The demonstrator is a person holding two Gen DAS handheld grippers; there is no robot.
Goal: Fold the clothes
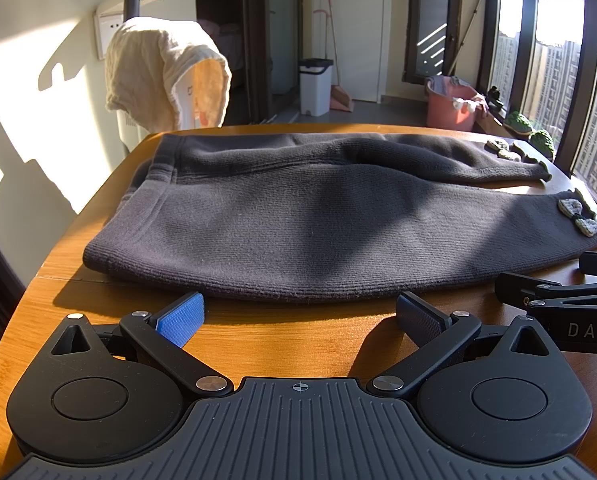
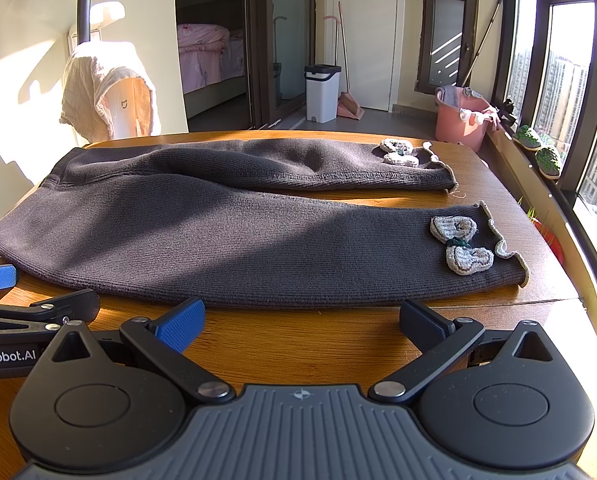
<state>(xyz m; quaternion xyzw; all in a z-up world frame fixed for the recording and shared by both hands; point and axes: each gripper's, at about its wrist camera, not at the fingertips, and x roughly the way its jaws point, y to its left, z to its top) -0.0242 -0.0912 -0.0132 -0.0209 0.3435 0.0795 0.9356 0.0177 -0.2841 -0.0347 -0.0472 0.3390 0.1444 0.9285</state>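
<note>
Currently a pair of dark grey ribbed knit trousers [image 2: 226,224] lies flat across the orange-brown wooden table [image 2: 318,332], waistband toward 9 o'clock and both leg cuffs toward 3 o'clock, each cuff bearing a pale crocheted bow [image 2: 460,244]. Left gripper [image 1: 298,314] sits at 6 o'clock of the garment, fingers released and spread wide, blue pads [image 1: 180,318] just short of the near hem and holding nothing. Right gripper [image 2: 300,316] likewise rests just off the near hem toward the cuff end, fingers spread, empty; a cream towel [image 2: 106,92] hangs at 10 o'clock beyond the table.
</note>
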